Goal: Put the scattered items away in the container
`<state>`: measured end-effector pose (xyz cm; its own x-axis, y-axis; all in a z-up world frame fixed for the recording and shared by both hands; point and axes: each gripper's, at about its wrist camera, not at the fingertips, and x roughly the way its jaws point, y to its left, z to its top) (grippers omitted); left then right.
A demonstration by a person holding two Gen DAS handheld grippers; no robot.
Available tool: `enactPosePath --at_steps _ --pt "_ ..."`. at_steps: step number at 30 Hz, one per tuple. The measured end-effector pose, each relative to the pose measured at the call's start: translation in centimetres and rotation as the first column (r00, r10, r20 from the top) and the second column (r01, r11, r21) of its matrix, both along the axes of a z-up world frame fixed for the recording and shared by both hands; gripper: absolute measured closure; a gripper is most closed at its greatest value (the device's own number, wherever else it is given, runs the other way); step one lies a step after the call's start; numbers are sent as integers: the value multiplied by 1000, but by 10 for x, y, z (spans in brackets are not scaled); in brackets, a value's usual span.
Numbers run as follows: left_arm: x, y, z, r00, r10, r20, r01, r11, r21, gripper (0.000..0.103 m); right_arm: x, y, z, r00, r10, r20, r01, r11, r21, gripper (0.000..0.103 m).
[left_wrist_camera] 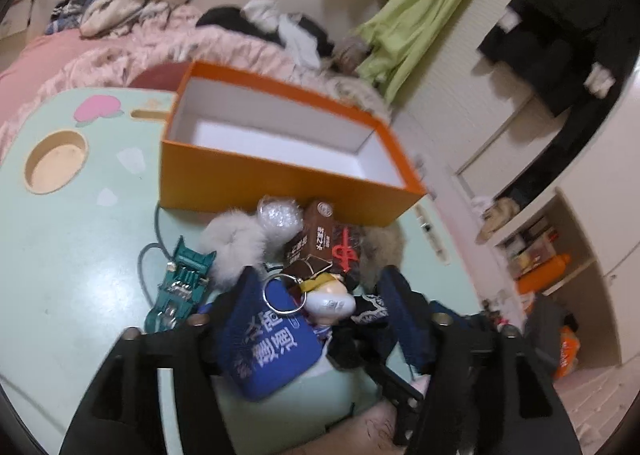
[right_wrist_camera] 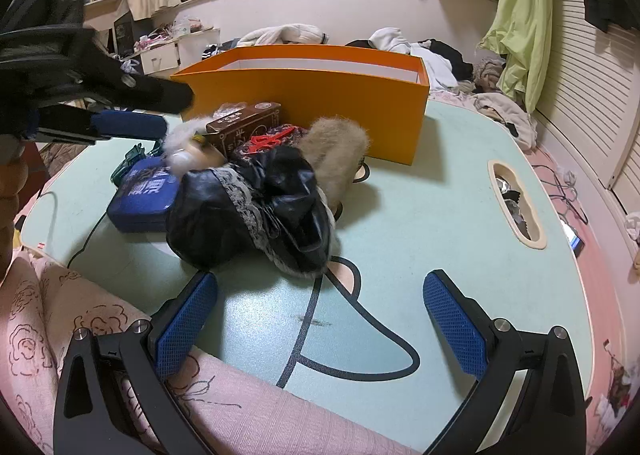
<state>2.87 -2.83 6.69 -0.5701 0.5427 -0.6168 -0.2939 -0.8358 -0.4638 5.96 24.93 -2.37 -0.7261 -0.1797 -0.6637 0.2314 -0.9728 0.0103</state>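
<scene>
1. The table (right_wrist_camera: pixel 400 215), mint green, lay bare on the side of the orange box (right_wrist_camera: pixel 312 95) nearest the right gripper (right_wrist_camera: pixel 332 319), whose jaws stood released and held nothing.
2. The orange box, open-topped, showed a white interior; its floor was hidden in the right wrist view.
3. The black lace-trimmed item (right_wrist_camera: pixel 256 207) lay in front of the box.
4. The blue case (left_wrist_camera: pixel 268 339), white characters blurred, lay before the box between the parted, ungripping jaws of the left gripper (left_wrist_camera: pixel 320 295).
5. The brown carton (left_wrist_camera: pixel 312 235) touched the box; its print was unreadable.

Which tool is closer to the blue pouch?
The left tool. Its open fingers sit right around the blue pouch. The right tool hangs back by the table's near edge, apart from the pile.
</scene>
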Motion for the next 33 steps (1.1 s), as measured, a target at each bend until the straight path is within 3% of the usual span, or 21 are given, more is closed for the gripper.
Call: enactPosePath --at_steps 2,7,12,13,23,33 --pt "18 -15 5 997 47 -56 -48 999 -16 18 -1 2 -1 1000 0 0 0 1000 0 1" --pt "53 -33 -8 988 98 -116 -120 971 -206 13 0 2 0 1000 2 0 -2 1000 0 1" --pt "62 -18 -51 993 82 -82 -110 889 -444 10 0 4 0 1000 2 0 -2 1000 0 1" --pt "62 -15 -54 988 99 -120 -144 872 -468 2 1 4 1 1000 3 1 -3 1000 1 1" --pt "39 -18 -52 988 131 -82 -155 862 -482 0 -3 9 11 1000 5 2 -5 1000 3 1" --pt "35 -14 -58 986 122 -111 -160 868 -470 0 9 -1 21 1000 -3 11 3 1000 17 1"
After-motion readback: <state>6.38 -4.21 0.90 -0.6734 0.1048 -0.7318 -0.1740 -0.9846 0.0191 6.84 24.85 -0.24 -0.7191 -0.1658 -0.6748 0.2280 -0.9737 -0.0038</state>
